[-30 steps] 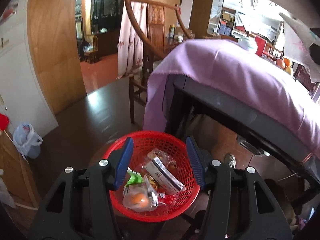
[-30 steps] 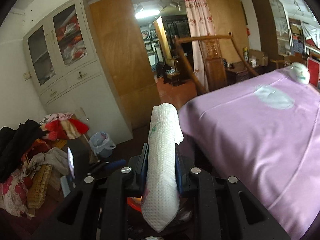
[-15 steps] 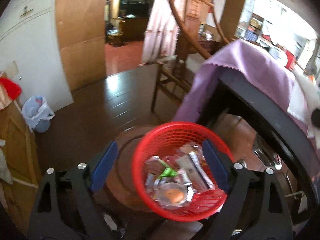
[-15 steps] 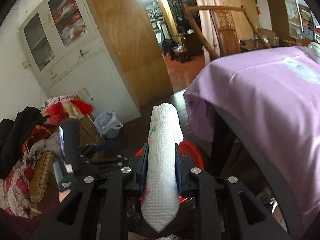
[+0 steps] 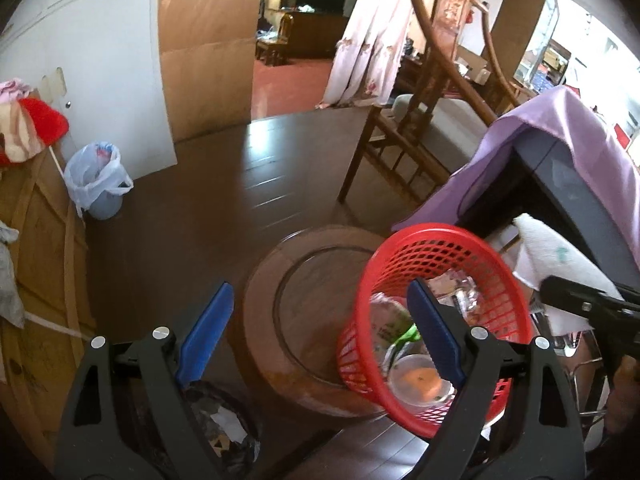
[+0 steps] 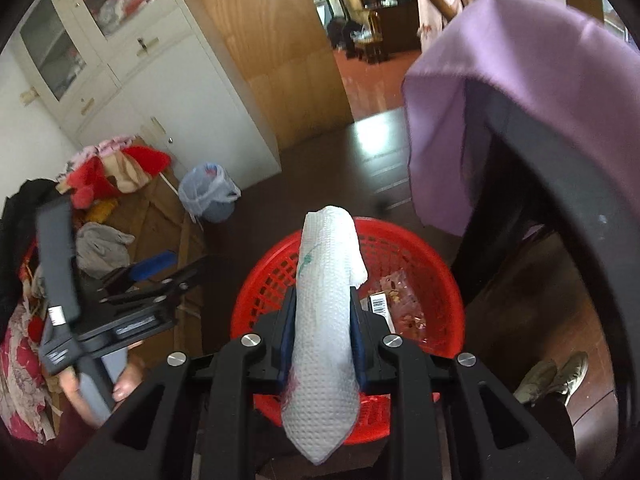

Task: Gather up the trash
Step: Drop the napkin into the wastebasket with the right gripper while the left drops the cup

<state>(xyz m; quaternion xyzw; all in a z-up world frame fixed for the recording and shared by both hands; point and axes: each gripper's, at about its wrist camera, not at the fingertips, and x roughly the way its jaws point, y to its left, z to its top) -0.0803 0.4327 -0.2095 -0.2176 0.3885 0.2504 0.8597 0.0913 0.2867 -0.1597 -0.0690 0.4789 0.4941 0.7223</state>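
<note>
Now that the left gripper point(image 5: 316, 334) hangs open and empty, the right gripper point(image 6: 323, 322) (clamping the paper towel point(image 6: 326, 312)) has descended over the red basket point(image 6: 424, 264), ready for 1 drop.

We hold the left gripper point(image 5: 320, 334), black-framed with blue plastic pads, angled downward with its jaws spread wide and nothing between them; they have just been opening. Our right gripper point(image 6: 322, 312), of the same black and blue build, also tilts downward, jaws clamped narrow on a rolled white paper towel point(image 6: 326, 320) (the roll sticks out past both ends of the pads).
</note>
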